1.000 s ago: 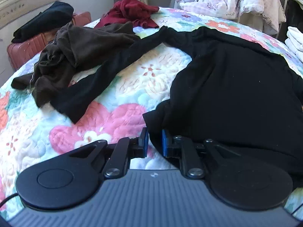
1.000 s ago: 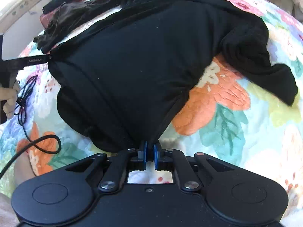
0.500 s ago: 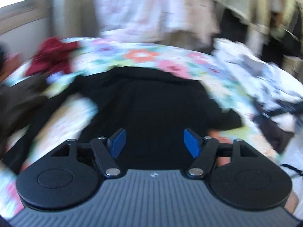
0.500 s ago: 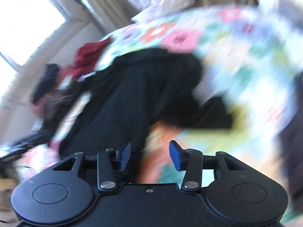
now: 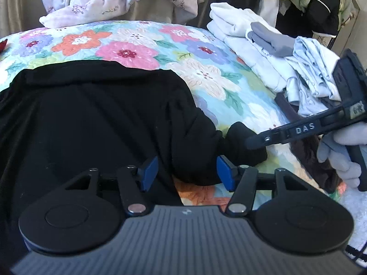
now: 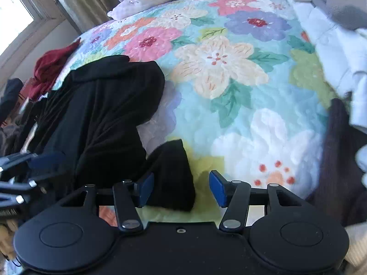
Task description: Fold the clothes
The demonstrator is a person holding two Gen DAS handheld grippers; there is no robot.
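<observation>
A black long-sleeved garment [image 5: 96,123] lies spread on the floral quilt [image 5: 206,73]. Its right sleeve [image 5: 240,146] is bunched beside the body. My left gripper [image 5: 187,171] is open, its blue pads on either side of the bunched sleeve fold. My right gripper [image 6: 179,189] is open and empty just above the sleeve's cuff end [image 6: 172,174]. The garment body also shows in the right wrist view [image 6: 103,105]. The right gripper shows from the side in the left wrist view [image 5: 259,141], held by a gloved hand [image 5: 344,151].
A stack of folded white and grey clothes [image 5: 263,45] lies at the quilt's right edge. A dark brown garment [image 6: 337,155] lies at the right. A red garment [image 6: 50,68] sits at the far left. Pale clothes [image 5: 114,0] hang behind the bed.
Both grippers let go of the garment's lower hem, opened wide and swung right to the bunched right sleeve. The garment now lies flat.
</observation>
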